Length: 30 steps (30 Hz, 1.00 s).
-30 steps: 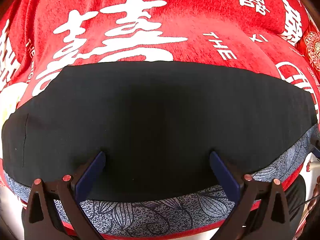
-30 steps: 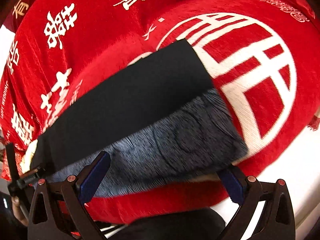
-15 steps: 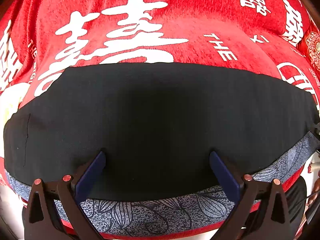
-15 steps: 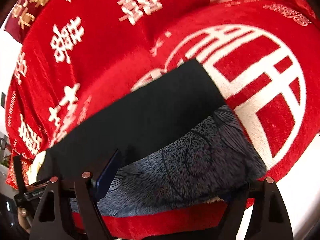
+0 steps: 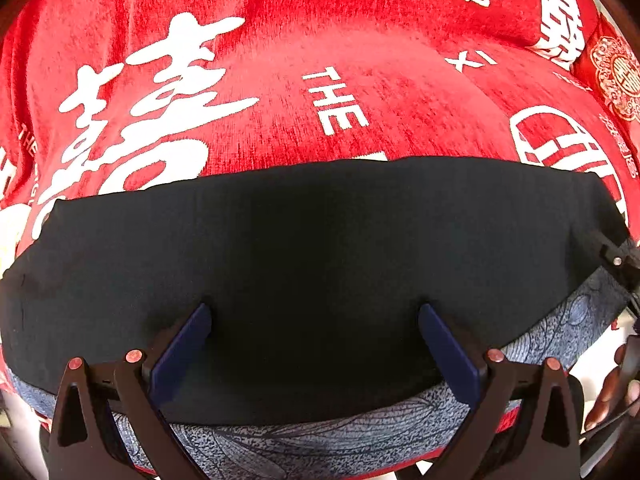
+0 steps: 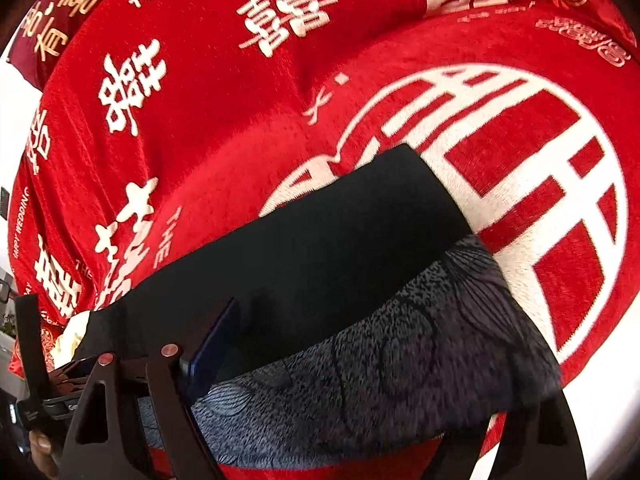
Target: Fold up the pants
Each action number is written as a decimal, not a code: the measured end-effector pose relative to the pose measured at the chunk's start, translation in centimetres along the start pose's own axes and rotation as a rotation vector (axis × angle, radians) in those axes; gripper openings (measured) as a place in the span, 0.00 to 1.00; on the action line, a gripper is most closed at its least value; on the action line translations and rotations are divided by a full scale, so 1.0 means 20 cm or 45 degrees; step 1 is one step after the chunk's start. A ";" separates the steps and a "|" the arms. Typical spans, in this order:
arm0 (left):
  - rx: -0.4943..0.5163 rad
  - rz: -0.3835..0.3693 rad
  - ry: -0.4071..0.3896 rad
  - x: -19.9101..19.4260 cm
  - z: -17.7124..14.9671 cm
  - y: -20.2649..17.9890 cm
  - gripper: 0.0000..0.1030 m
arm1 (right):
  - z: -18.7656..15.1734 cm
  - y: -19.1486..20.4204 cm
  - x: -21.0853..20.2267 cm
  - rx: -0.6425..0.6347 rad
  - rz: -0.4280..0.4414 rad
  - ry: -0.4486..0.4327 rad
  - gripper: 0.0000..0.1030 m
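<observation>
The pants lie folded lengthwise on the bed: a black layer (image 5: 320, 264) on top and a blue-grey leaf-patterned layer (image 5: 320, 446) showing along the near edge. My left gripper (image 5: 316, 344) is open, its fingers resting over the black cloth near its front edge, holding nothing. My right gripper (image 6: 360, 368) is open at the pants' right end; its left finger (image 6: 212, 348) lies on the black layer (image 6: 320, 256), and the patterned layer (image 6: 400, 360) hides its right finger. The right gripper's tip also shows in the left wrist view (image 5: 616, 256).
A red blanket with white characters (image 5: 320, 60) covers the bed under the pants, also in the right wrist view (image 6: 240, 120). The bed's white edge (image 6: 616, 412) lies at the near right. A red cushion (image 5: 616, 72) sits at the far right.
My right gripper has moved forward and down onto the pants' right end, and the patterned edge now covers its right finger. My left gripper has shifted slightly to the right and stayed open.
</observation>
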<state>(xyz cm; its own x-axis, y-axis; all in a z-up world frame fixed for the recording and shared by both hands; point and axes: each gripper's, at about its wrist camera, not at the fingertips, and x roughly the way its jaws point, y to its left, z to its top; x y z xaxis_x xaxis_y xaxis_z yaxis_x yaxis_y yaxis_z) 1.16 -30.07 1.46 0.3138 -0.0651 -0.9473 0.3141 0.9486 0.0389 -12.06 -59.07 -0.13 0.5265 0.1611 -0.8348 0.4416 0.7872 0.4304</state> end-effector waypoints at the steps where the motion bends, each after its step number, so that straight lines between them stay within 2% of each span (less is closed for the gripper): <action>1: -0.002 -0.006 -0.002 0.00 0.00 0.00 1.00 | 0.00 0.00 0.03 0.004 -0.008 0.009 0.83; 4: 0.004 -0.013 -0.013 0.01 -0.01 0.00 1.00 | 0.01 0.01 0.06 0.000 -0.013 0.004 0.82; 5: 0.004 -0.013 -0.014 0.01 -0.01 0.00 1.00 | 0.01 0.02 0.05 -0.016 -0.007 -0.003 0.75; 6: 0.005 -0.012 -0.014 0.01 -0.01 0.00 1.00 | 0.02 0.05 0.04 -0.049 0.003 -0.015 0.36; 7: 0.006 -0.010 -0.014 0.01 -0.01 0.00 1.00 | 0.02 0.08 0.01 -0.098 -0.012 -0.029 0.19; 9: 0.006 -0.014 -0.015 0.01 -0.02 0.01 1.00 | 0.02 0.14 -0.05 -0.156 -0.037 -0.061 0.15; 12: 0.008 -0.025 -0.023 0.01 -0.02 0.02 1.00 | 0.03 0.26 -0.18 -0.241 -0.021 -0.134 0.14; 16: 0.009 -0.038 -0.012 0.01 -0.02 0.03 1.00 | 0.03 0.48 -0.37 -0.385 0.049 -0.246 0.14; 20: -0.007 -0.069 0.027 -0.01 -0.02 0.07 1.00 | 0.00 0.70 -0.47 -0.528 0.080 -0.288 0.14; 24: -0.123 -0.111 0.030 -0.06 -0.02 0.24 1.00 | -0.05 0.90 -0.52 -0.644 0.095 -0.303 0.14; 30: -0.283 -0.091 0.021 -0.15 -0.09 0.60 1.00 | -0.17 1.18 -0.49 -0.820 0.102 -0.299 0.14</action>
<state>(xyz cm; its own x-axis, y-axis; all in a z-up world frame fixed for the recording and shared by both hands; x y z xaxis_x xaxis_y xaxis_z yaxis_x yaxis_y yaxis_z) 2.43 -17.93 4.17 0.2822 -0.1313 -0.9503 0.1297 0.9867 -0.0978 -9.35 -40.02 17.08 0.7151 0.1575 -0.6810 -0.0866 0.9867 0.1373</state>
